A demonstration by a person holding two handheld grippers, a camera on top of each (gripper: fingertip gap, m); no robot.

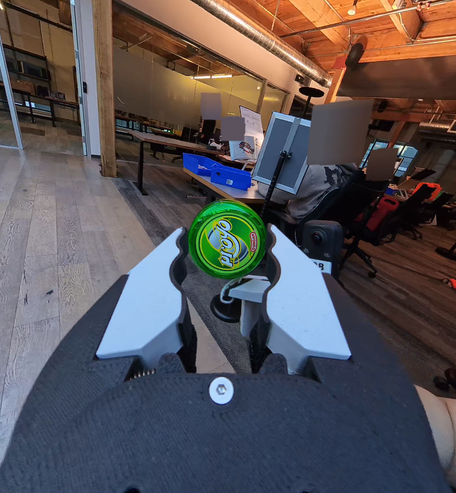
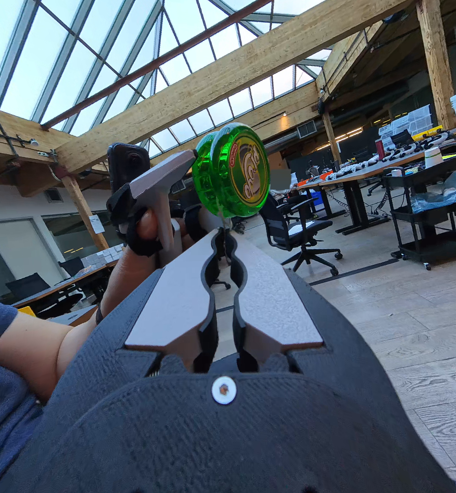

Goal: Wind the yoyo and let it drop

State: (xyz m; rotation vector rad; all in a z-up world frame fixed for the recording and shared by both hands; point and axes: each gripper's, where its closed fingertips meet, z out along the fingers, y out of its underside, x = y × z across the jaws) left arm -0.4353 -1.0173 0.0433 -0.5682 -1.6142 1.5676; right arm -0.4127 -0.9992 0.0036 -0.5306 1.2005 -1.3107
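Note:
A green transparent yoyo is held in the air with its printed face toward the left wrist camera. My left gripper is shut on the yoyo, one finger on each side of its rim. In the right wrist view the yoyo is seen partly edge-on, and a left gripper finger touches its rim. A white string runs down from the yoyo's groove to my right gripper, which is shut on it just below the yoyo. The right gripper and the string also show under the yoyo in the left wrist view.
This is an open office with a wood floor. Blue bins sit on a desk ahead, next to a seated person. Office chairs, long tables and a black cart stand to the right. My arm is at the lower left. About 5 cm separates my left fingertips from my right.

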